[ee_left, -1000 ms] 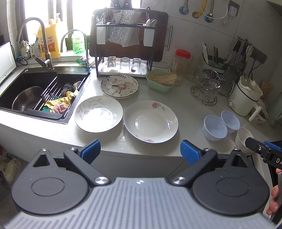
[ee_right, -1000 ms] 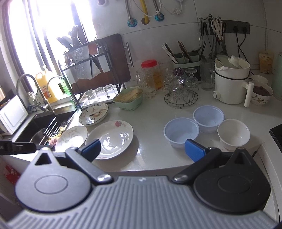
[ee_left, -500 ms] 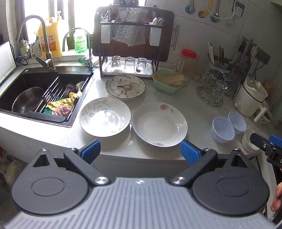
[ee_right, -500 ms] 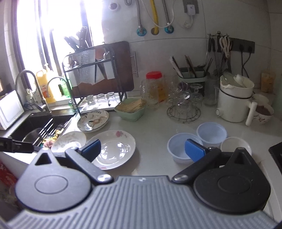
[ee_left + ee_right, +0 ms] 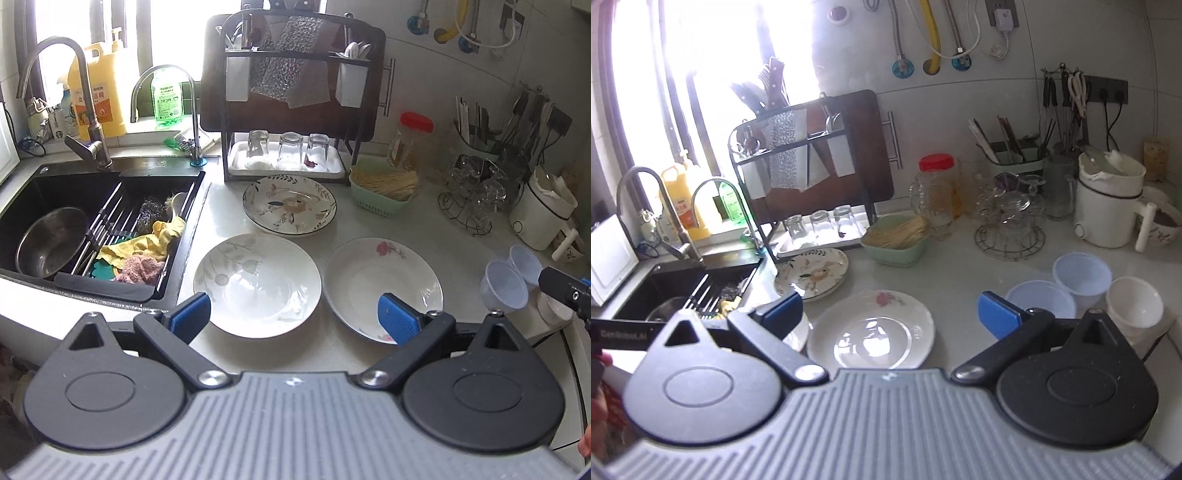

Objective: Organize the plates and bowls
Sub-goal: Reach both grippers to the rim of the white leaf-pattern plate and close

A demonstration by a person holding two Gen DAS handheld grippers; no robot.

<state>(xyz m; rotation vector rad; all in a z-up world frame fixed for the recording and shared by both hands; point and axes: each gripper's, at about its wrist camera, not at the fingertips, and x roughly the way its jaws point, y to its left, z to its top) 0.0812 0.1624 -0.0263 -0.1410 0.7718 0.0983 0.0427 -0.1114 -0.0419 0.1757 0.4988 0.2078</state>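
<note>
Three plates lie on the white counter: a leaf-print plate (image 5: 256, 284), a pink-flower plate (image 5: 382, 284) (image 5: 871, 330) and a dark-rimmed floral plate (image 5: 290, 205) (image 5: 812, 273) behind them. Two pale blue bowls (image 5: 1039, 301) (image 5: 1082, 275) and a white bowl (image 5: 1134, 302) stand to the right. My left gripper (image 5: 293, 319) is open and empty, low over the front rims of the two near plates. My right gripper (image 5: 890, 312) is open and empty, above the pink-flower plate's near side.
A black sink (image 5: 74, 206) with a steel bowl, rack and cloths lies at the left. A dish rack with upturned glasses (image 5: 288, 151), a green basket (image 5: 384, 188), a jar, a glass stand (image 5: 472, 199) and a white cooker (image 5: 543, 214) line the back.
Both grippers have moved forward and closer to the counter. The plates now sit larger and nearer the left fingertips. Both stay open and empty.
</note>
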